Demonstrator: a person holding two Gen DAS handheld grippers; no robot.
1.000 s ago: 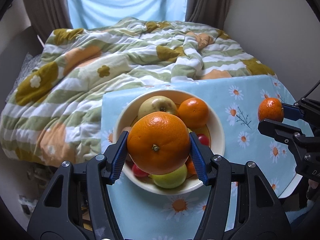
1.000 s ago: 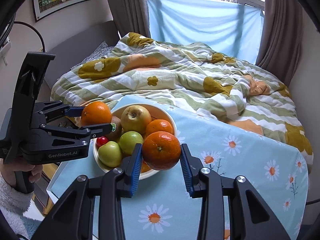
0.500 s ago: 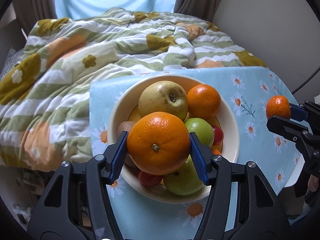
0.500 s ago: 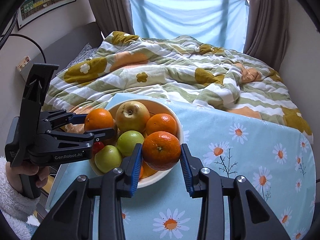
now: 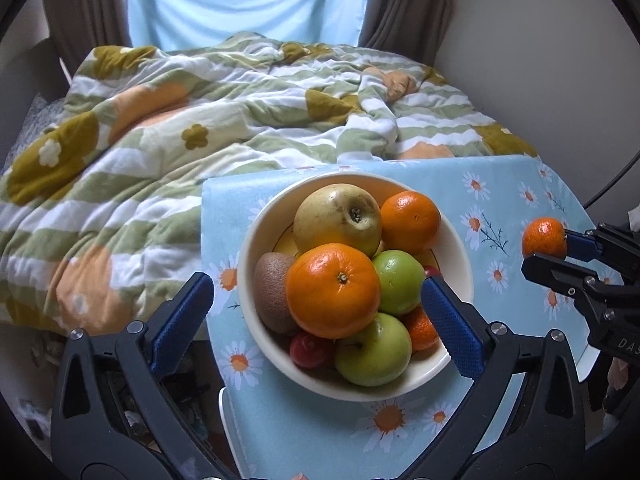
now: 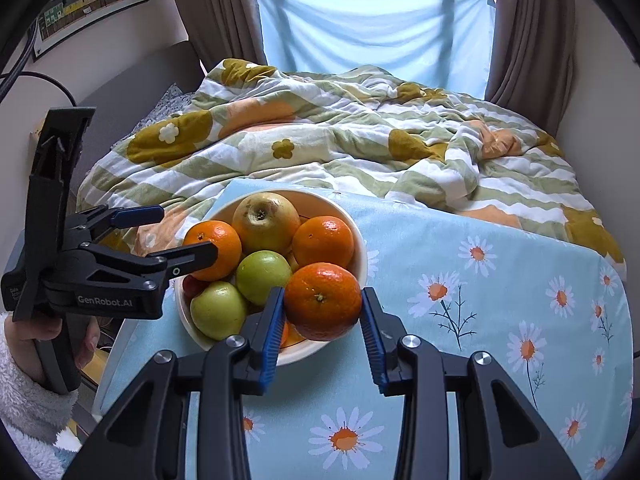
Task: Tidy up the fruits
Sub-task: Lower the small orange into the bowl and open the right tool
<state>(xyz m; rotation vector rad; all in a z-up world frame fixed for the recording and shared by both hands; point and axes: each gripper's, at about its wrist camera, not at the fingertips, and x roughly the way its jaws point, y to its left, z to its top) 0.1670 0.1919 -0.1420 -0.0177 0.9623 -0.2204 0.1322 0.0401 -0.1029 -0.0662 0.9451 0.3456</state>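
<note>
A cream bowl (image 5: 245,264) on the table holds a yellow apple (image 5: 338,218), green apples, a kiwi, small red fruit and oranges. A large orange (image 5: 333,291) rests on top of that pile. My left gripper (image 5: 313,284) straddles it with jaws opening, and both blue pads stand clear of the fruit. From the right wrist view the left gripper (image 6: 186,232) hangs over the bowl's (image 6: 362,248) left side beside that orange (image 6: 222,240). My right gripper (image 6: 322,298) is shut on a mandarin (image 6: 322,300) by the bowl's near right rim. The same mandarin (image 5: 543,237) and right gripper (image 5: 550,250) show at the left view's right edge.
The bowl stands on a light-blue daisy tablecloth (image 6: 500,280) whose left edge lies close to it. Behind is a bed with a rumpled green, white and orange quilt (image 5: 200,120). A hand in a fluffy white sleeve (image 6: 28,392) holds the left gripper's handle.
The left jaws have spread wide and let go of the large orange, which now lies on the fruit pile in the bowl. The right gripper still grips the mandarin.
</note>
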